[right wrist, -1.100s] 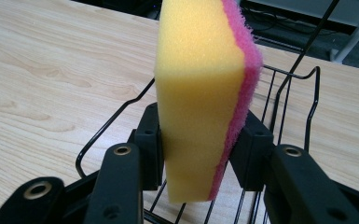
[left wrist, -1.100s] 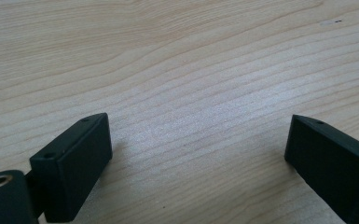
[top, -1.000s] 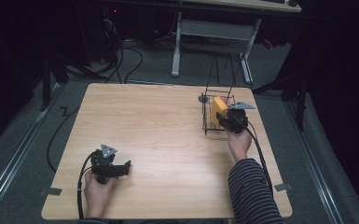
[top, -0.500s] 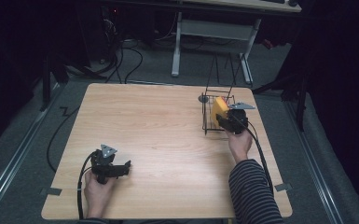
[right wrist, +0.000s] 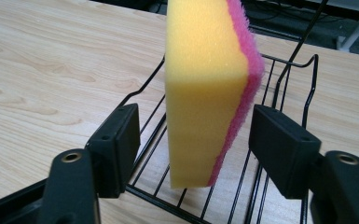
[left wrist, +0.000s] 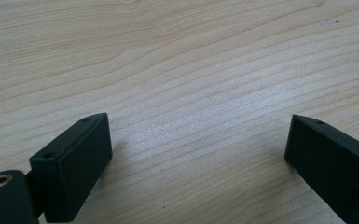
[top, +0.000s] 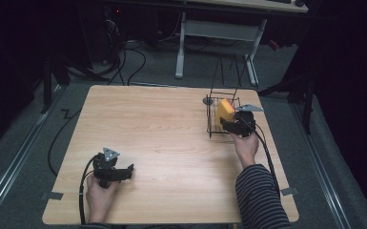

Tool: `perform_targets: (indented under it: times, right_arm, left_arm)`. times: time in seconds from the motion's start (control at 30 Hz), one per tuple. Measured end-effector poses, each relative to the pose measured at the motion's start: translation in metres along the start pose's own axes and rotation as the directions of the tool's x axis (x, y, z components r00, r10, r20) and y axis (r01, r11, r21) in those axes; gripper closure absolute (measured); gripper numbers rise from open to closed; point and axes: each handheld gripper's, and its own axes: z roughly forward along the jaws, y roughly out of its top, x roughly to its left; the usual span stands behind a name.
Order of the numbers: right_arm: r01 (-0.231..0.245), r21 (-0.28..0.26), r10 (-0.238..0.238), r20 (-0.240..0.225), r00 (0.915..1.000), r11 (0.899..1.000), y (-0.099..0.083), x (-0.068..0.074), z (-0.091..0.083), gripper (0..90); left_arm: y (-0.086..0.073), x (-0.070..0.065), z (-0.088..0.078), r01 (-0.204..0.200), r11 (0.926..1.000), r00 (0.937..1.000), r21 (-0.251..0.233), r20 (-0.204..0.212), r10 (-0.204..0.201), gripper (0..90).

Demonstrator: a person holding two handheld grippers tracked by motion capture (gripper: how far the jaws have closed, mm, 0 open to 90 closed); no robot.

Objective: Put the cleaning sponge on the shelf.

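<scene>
We find no legible text, label, brand, number or sign in any view. The sponge point(right wrist: 205, 93), the wire rack point(right wrist: 279, 70), the table point(top: 162, 129) and the black jaws carry no print that we can read. A small dark speck on the table in the left gripper view may be a mark, but it is too small to tell.

Dark room, grey carpet floor point(top: 24, 143), white-legged desk point(top: 219, 28) behind.
</scene>
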Motion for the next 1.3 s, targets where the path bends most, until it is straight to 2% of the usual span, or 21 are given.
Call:
perform_targets:
  times: [0.37,0.5,0.73,1.0,1.07,1.3]
  right_arm:
    - [-0.003,-0.03,0.003,-0.017,0.9999,1.0,0.003,-0.003,-0.021,24.9]
    - [-0.014,-0.06,0.013,-0.018,0.9998,0.998,0.0,-0.004,-0.029,25.3]
    - [-0.015,-0.065,0.014,-0.02,0.9997,0.998,-0.004,-0.009,-0.042,24.6]
    - [-0.026,-0.107,0.019,-0.068,0.9975,0.994,-0.002,-0.007,-0.063,26.5]
    - [-0.042,-0.127,0.033,-0.075,0.9967,0.991,-0.004,-0.007,-0.068,27.4]
    - [-0.051,-0.124,0.041,-0.077,0.9962,0.991,-0.009,-0.013,-0.08,27.6]
  left_arm:
    - [0.0,0.0,0.0,0.0,1.0,1.0,0.0,0.0,0.0,7.7]
    - [0.0,0.0,0.0,0.0,1.0,1.0,0.0,0.0,0.0,7.7]
    - [0.0,0.0,0.0,0.0,1.0,1.0,0.0,0.0,0.0,7.7]
    - [0.0,0.0,0.0,0.0,1.0,1.0,0.0,0.0,0.0,7.7]
    - [0.0,0.0,0.0,0.0,1.0,1.0,0.0,0.0,0.0,7.7]
    - [0.0,0.0,0.0,0.0,1.0,1.0,0.0,0.0,0.0,7.7]
